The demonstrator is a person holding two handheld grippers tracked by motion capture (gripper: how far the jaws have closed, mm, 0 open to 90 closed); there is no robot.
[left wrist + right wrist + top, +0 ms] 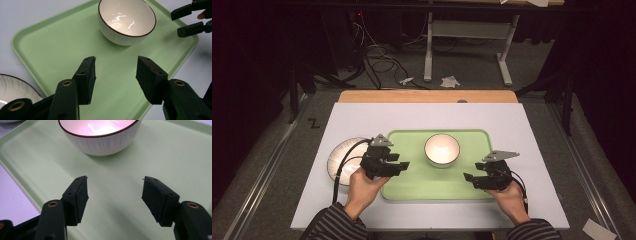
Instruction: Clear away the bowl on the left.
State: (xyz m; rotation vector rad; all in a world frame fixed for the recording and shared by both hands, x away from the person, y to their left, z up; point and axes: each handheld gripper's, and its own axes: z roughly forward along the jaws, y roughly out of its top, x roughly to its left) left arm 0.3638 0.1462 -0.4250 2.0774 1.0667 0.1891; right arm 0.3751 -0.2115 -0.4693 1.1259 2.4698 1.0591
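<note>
Left gripper is hovering over the left part of the green tray, its jaws spread apart with nothing between them; in the left gripper view the jaws are framing bare tray surface. Right gripper is hanging over the tray's right edge, jaws likewise parted and empty, as the right gripper view is showing. The person's left hand and right hand are gripping the tools from below, striped sleeves entering at the bottom edge. A white bowl with a dark rim is sitting upright on the tray, toward its far side and between the two grippers, touching neither; it is appearing empty in the left gripper view and just ahead of the jaws in the right gripper view. A white plate is lying on the white table just beside the tray's left edge, partly under the left gripper's cable.
</note>
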